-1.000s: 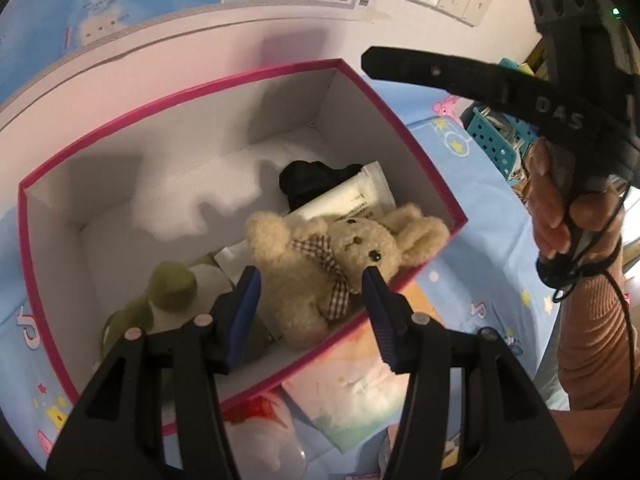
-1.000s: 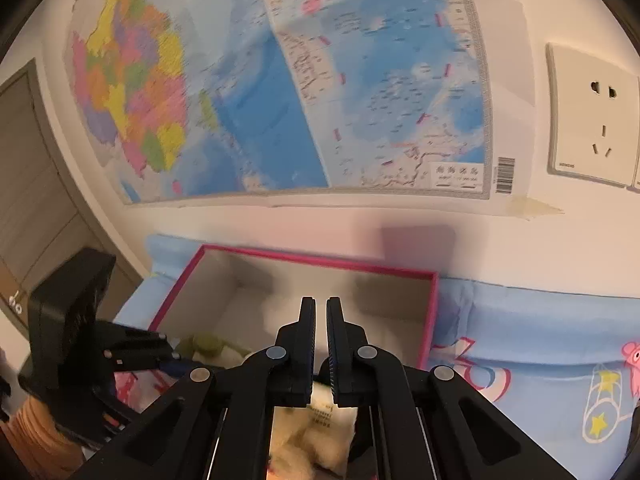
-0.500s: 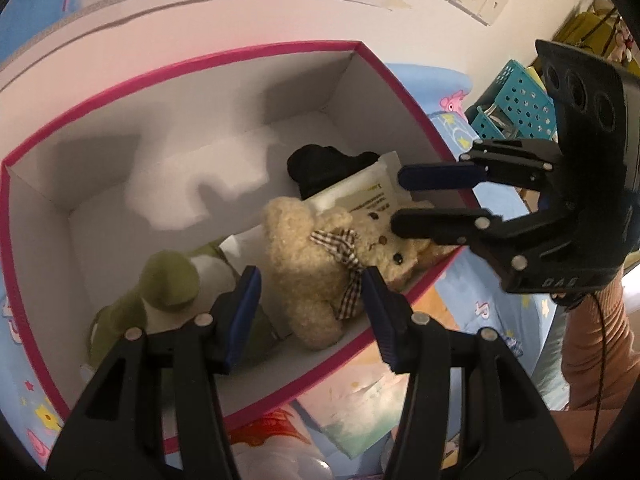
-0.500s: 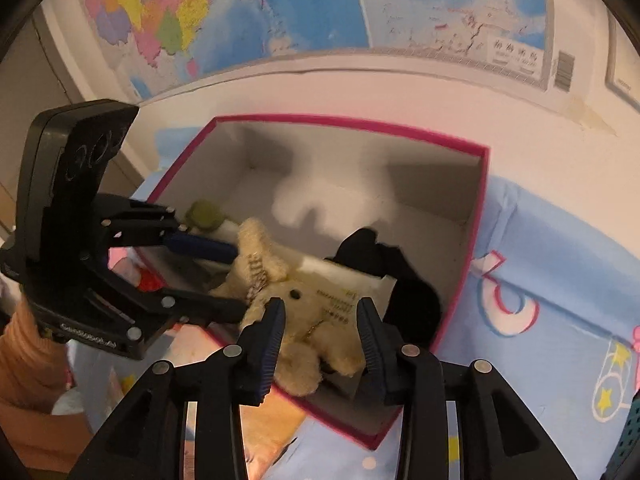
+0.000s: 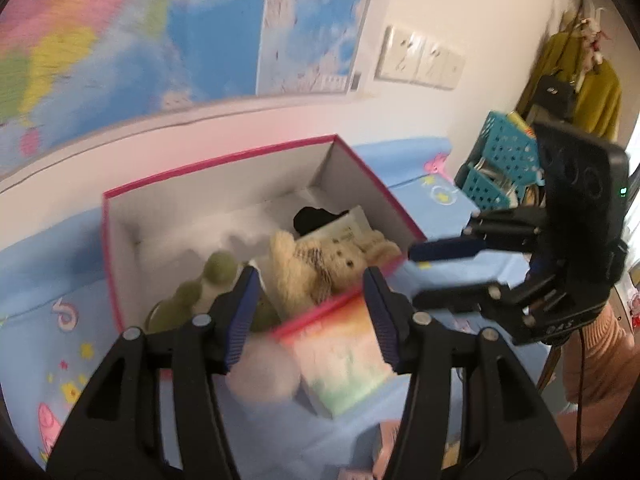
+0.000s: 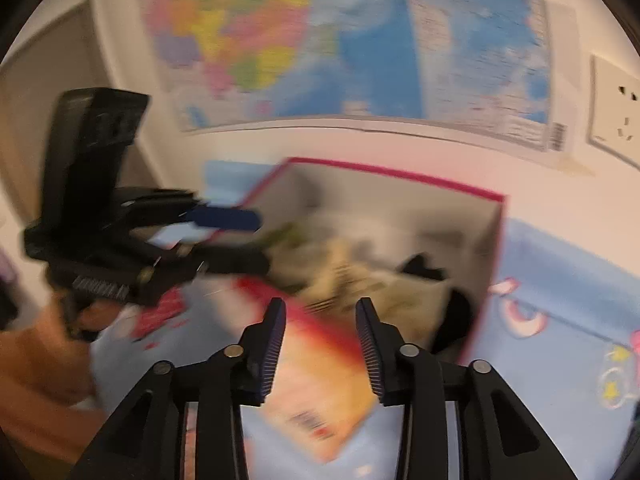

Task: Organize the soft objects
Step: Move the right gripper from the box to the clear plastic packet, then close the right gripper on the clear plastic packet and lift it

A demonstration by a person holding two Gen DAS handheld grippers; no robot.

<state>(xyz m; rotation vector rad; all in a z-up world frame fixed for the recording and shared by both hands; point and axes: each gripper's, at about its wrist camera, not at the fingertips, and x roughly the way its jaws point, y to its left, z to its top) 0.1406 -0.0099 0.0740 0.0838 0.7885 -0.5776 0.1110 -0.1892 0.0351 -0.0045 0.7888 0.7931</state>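
Both your grippers, left (image 5: 308, 316) and right (image 6: 320, 340), have pulled back from the box (image 5: 372, 168); jaws just widened, empty; teddy bear (image 5: 320, 260) stays inside.

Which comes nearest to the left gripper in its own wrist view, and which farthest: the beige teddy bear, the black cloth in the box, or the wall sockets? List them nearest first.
Measured from the left gripper:
1. Beige teddy bear: just beyond the fingertips, at the box's near right side.
2. Black cloth: behind the bear, toward the box's far right corner.
3. Wall sockets: up on the wall, upper right, well past the pink-rimmed box.
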